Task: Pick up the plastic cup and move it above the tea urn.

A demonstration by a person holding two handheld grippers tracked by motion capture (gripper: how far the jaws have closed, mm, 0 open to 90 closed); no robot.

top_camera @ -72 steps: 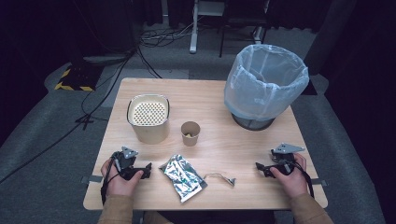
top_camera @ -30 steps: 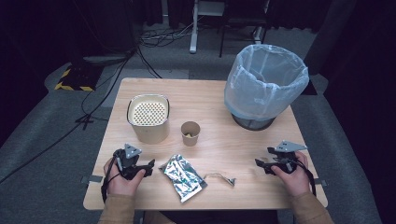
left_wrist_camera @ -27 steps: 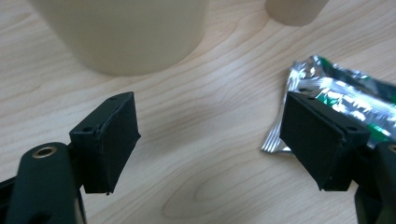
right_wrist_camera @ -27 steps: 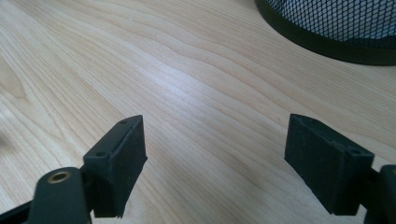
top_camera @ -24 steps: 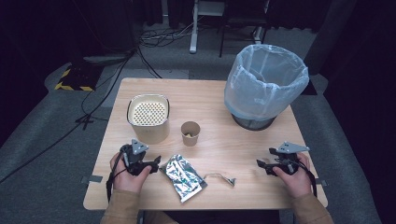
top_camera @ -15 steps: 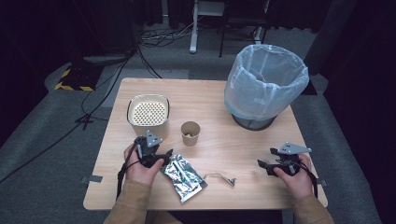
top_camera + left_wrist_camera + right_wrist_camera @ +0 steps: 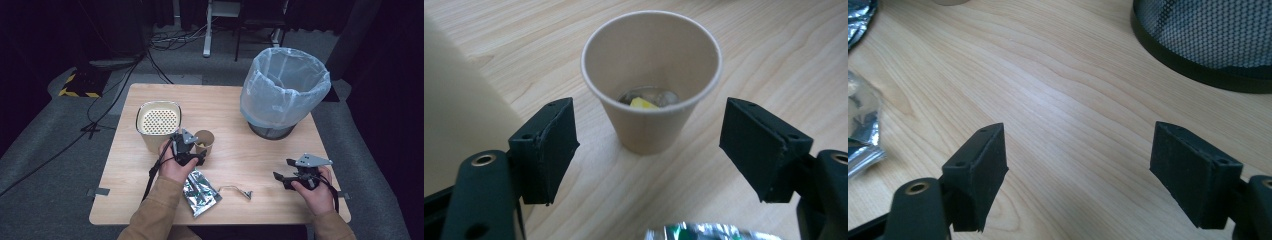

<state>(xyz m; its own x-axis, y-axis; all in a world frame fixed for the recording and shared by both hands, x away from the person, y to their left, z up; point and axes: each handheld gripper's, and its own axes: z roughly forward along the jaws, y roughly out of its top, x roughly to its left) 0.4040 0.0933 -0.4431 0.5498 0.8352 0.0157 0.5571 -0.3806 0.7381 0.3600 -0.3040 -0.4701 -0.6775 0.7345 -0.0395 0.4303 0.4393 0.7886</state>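
Paper cup [image 7: 651, 80] stands upright just left of centre in the high view, beside the cream perforated container [image 7: 157, 122] at its left. In the left gripper view it sits between and beyond the two black jaws, untouched, with a yellow scrap and something dark at its bottom. It looks light and thin-walled, so it should crush or tip under a hard squeeze; the firmest hold is probably across the middle of the wall, below the rolled rim. The left gripper [image 7: 192, 159] is spread wide, aimed at the cup. The right gripper [image 7: 290, 179], at the lower right of the high view, is also spread wide, with bare table [image 7: 235, 100] between its jaws. Counted: one cup, one container, one lined mesh bin [image 7: 282, 92] at upper right, one foil wrapper [image 7: 200, 192] and one small strip [image 7: 237, 190] near the lower edge.
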